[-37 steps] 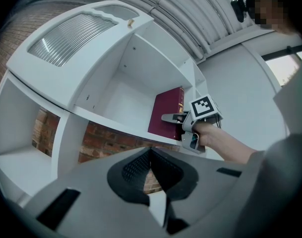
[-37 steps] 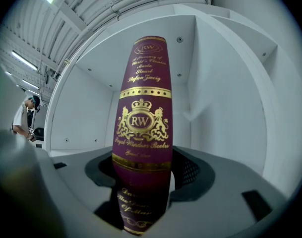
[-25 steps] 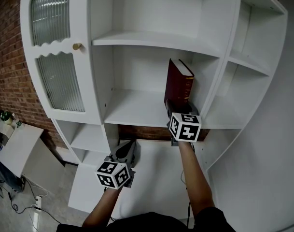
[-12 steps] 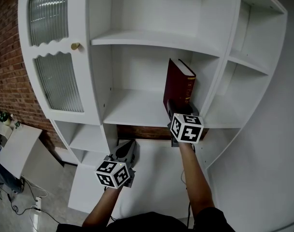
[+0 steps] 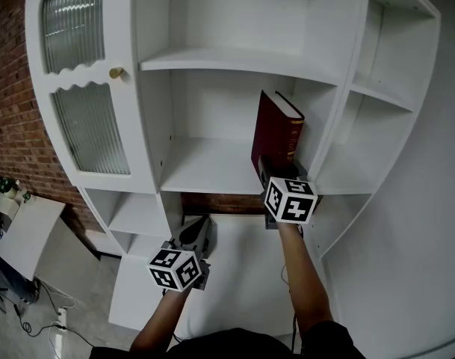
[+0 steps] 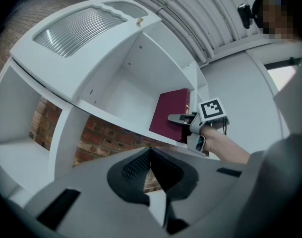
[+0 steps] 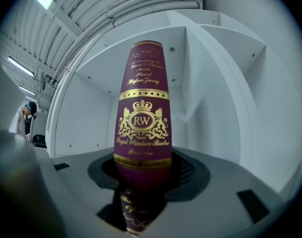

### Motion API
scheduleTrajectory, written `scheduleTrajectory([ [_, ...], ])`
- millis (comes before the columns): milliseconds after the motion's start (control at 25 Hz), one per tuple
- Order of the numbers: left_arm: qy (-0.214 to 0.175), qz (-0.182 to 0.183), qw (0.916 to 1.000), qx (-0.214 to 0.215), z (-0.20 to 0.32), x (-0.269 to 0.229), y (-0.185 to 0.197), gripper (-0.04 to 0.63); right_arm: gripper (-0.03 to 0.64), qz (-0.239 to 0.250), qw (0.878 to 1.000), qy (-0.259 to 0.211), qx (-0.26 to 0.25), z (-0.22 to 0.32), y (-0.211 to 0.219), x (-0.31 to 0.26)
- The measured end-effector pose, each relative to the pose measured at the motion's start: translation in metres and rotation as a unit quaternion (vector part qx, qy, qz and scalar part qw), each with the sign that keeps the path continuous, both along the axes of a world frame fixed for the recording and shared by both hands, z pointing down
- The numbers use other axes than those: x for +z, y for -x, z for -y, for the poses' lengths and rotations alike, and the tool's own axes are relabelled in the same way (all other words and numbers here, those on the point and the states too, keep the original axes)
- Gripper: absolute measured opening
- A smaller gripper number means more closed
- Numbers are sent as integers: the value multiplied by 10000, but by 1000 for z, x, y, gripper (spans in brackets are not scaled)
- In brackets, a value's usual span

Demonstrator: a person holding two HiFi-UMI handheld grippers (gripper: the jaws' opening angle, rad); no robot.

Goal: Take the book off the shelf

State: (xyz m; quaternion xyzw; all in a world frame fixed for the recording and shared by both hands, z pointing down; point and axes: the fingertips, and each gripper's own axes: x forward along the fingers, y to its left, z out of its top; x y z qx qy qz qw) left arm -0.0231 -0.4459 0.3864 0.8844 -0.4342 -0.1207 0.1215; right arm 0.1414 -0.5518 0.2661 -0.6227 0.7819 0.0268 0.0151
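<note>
A dark red book (image 5: 278, 137) with gold print stands upright at the right end of the white middle shelf (image 5: 205, 167), close to the side panel. My right gripper (image 5: 273, 173) reaches in at its lower spine. In the right gripper view the spine (image 7: 142, 113) fills the gap between the jaws, which are still closing, and the pads touch both covers. My left gripper (image 5: 196, 235) hangs lower, below the shelf, shut and empty (image 6: 151, 152). From there the book (image 6: 171, 115) and the right gripper (image 6: 183, 119) show up and to the right.
The white cabinet has a ribbed glass door (image 5: 89, 133) with a brass knob (image 5: 116, 72) at the left. More white shelves run to the right (image 5: 376, 96). A brick wall (image 5: 10, 111) stands left, and a white table (image 5: 25, 230) is on the floor below.
The right gripper has edged slightly forward and right around the book's lower spine. The book and the left gripper have stayed in place.
</note>
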Motion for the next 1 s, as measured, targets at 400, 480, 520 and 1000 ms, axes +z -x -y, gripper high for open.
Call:
scheduleTrajectory([
  [400, -18, -48, 10000, -32, -10, -4, 17, 15, 233, 40, 10000, 19, 14, -26, 6, 1],
  [480, -14, -43, 10000, -22, -14, -4, 19, 16, 233, 50, 10000, 11, 22, -31, 7, 1],
  [520, -13, -36, 10000, -4, -16, -4, 18, 16, 233, 61, 10000, 8, 26, -34, 7, 2],
  [1000, -75, 33, 9997, 210, -41, -8, 22, 15, 233, 179, 9998, -71, 43, -76, 14, -3],
])
